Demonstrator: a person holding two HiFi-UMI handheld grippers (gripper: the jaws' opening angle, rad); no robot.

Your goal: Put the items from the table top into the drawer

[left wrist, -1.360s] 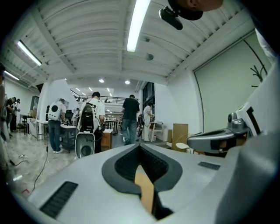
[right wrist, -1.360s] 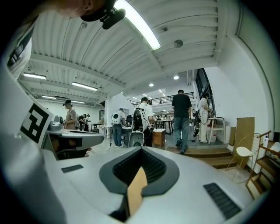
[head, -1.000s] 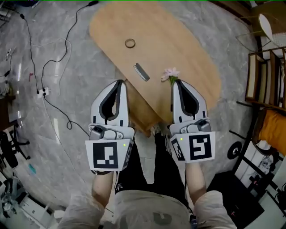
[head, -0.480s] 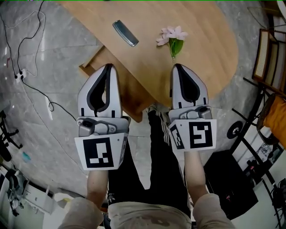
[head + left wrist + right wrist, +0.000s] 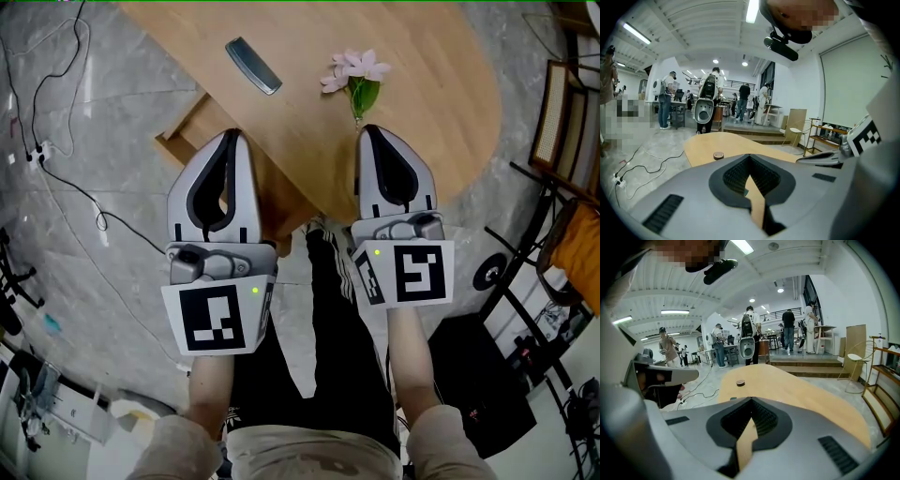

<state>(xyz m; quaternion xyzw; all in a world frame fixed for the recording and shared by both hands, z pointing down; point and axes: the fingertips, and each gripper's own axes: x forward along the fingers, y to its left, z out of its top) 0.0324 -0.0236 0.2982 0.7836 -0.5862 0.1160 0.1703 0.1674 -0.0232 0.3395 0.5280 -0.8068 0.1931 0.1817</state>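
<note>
Floor, left: grey marbled floor [image 5: 84, 281] with black cables [image 5: 66, 187] trailing across it.

Drawer [image 5: 183, 131]: wood, jutting out from under the worktop's left edge. Whether anything is inside cannot be made out.

Left gripper [image 5: 230, 136]: held in the person's left hand, marker cube toward the body. The jaws are together with nothing between them; only a thin slit shows worktop colour in the left gripper view. Seen from the head view, its tip lies at the worktop's near edge, just right of the drawer.

Worktop [image 5: 441, 112]: oval, light wood.

Bar [image 5: 253, 66]: dark grey, oblong, lying flat on the worktop near its left edge, beyond the left gripper and apart from it.

Ring [image 5: 718, 155]: small, brown, flat on the far part of the worktop, well beyond both grippers; seen only in the gripper views.

Flower [image 5: 354, 67]: pink bloom with green leaf and stem, lying on the worktop, with the stem pointing toward the right gripper and ending just beyond its tip.

Right gripper [image 5: 370, 131]: in the right hand, level with the left one. Its jaws are closed and hold nothing, and its tip is over the worktop's near edge.

Between the grippers: the person's legs [image 5: 328, 375] in dark trousers.

Right: wooden shelving [image 5: 562, 122] beside the worktop.

Background, gripper views: several people [image 5: 749, 333] standing in a bright hall.
</note>
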